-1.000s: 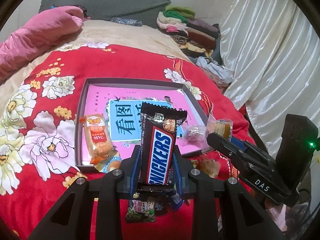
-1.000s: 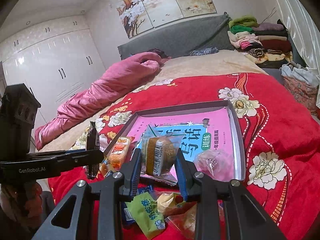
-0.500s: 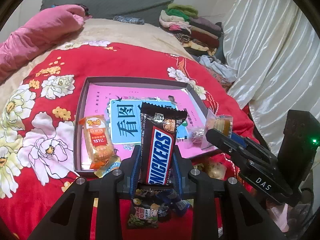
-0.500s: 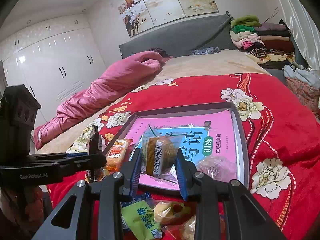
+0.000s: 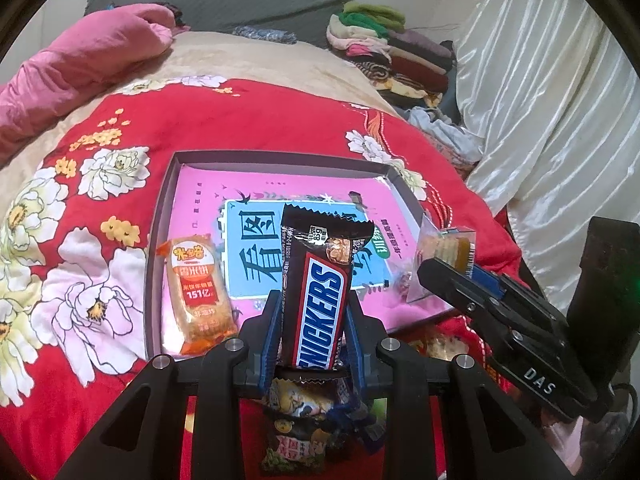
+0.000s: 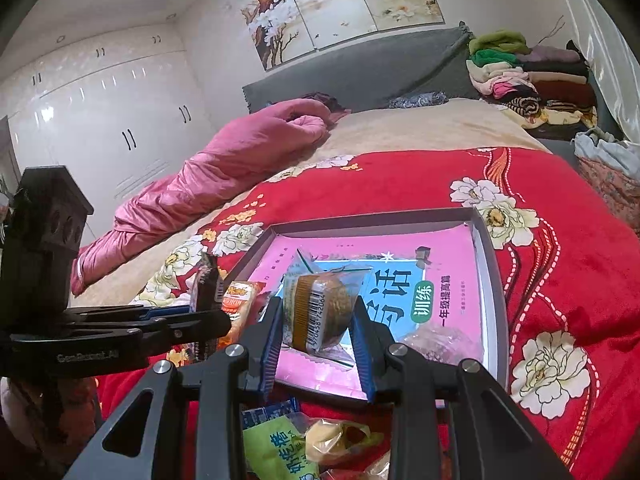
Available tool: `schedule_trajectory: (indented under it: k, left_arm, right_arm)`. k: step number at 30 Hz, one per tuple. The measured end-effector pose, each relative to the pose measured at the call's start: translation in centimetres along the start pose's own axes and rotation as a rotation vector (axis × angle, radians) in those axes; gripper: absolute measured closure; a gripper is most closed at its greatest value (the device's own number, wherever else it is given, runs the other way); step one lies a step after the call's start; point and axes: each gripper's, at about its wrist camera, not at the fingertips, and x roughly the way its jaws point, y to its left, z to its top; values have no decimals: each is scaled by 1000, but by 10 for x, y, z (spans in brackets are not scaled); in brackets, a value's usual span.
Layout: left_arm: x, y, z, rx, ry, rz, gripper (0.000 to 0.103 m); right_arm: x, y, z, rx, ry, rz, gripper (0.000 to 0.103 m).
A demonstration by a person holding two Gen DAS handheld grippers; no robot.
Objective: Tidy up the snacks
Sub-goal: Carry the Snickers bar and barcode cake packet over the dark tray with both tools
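Observation:
My left gripper [image 5: 314,320] is shut on a dark Snickers bar [image 5: 318,296], held upright over the near edge of a grey tray [image 5: 164,216] lined with a pink book. An orange rice-cracker packet [image 5: 198,288] lies in the tray's left part. My right gripper [image 6: 316,332] is shut on a small wrapped brown cake [image 6: 320,312], held above the tray's near edge [image 6: 494,280]. A clear-wrapped candy [image 6: 434,340] lies in the tray at the right. From the right wrist view the left gripper [image 6: 208,320] and the bar's edge [image 6: 206,280] show at the left.
Loose snack packets [image 5: 298,436] lie on the red flowered blanket [image 5: 80,280] just below both grippers, a green one [image 6: 276,452] among them. A pink quilt [image 5: 80,64] lies at the back left, folded clothes [image 5: 384,48] at the back right, white curtains [image 5: 540,100] to the right.
The left gripper has edged forward and down with the Snickers bar, so the tray sits a little nearer in its view. The right gripper holds still with the cake.

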Motion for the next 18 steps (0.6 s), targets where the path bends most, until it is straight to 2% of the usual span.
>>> schedule_trajectory:
  k: [18]
  left_arm:
    - [31,-3,5,6,41,21,73]
  right_arm:
    - [13,-4,1,4,28,-2,70]
